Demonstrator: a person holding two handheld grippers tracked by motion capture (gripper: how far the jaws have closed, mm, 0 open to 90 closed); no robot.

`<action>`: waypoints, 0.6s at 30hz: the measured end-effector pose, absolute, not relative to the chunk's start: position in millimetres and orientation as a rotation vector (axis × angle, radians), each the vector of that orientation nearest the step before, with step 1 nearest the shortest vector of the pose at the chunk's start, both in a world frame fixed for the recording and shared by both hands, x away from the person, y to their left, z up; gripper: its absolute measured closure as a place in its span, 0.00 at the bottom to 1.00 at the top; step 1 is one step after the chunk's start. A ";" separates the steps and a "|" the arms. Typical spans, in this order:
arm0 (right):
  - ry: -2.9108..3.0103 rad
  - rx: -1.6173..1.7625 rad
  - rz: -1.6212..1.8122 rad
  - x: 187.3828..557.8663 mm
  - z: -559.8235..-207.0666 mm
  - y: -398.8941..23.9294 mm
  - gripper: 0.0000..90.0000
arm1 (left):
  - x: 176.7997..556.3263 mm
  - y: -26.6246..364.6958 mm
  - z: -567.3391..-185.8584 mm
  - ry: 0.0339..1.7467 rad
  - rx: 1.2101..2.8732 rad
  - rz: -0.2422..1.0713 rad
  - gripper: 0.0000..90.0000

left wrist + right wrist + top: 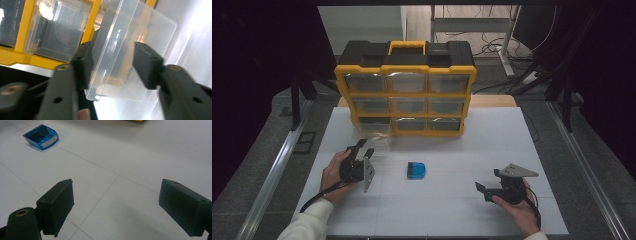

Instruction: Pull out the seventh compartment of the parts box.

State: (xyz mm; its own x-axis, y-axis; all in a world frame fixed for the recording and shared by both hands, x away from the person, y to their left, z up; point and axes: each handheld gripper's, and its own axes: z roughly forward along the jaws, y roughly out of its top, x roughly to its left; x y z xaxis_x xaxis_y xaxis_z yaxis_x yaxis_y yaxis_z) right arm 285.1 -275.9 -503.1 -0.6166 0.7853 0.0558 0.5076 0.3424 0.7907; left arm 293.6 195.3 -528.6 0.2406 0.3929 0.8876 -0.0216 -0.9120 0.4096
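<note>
Drawer [120, 50] is pulled out of the cabinet [406, 95], between the loosened left gripper [112, 65]; blue box [416, 170] unstowed; right gripper [117, 207] wide, empty.

High view dim, dark around table [432, 210]; light falls from above onto its white top. Left gripper view blurred, glare on clear drawer [120, 50]. Right gripper view sharper; soft shadows on table near jaws.

clear drawer [120, 47] blurred, contents too unclear to tell.
</note>
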 end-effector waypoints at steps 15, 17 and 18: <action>2.278 1.143 1.158 284.1 -502.3 -275.9 0.14 | 281.9 182.9 -502.0 0.572 2.166 1.214 0.21; 2.277 1.144 1.158 283.6 -502.1 -276.0 0.14 | 280.7 182.2 -499.7 0.588 2.158 1.151 0.20; 2.279 1.139 1.159 282.8 -502.1 -276.2 0.15 | 280.4 182.0 -498.5 0.593 2.154 1.125 0.18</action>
State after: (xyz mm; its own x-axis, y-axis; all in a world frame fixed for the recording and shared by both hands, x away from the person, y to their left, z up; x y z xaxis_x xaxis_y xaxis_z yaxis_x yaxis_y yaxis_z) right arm 282.8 -276.2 -502.1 -0.6205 0.7824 0.0538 0.5045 0.3457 0.7912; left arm 280.4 182.0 -498.5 0.5340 0.6367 0.5563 0.0994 -0.7007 0.7065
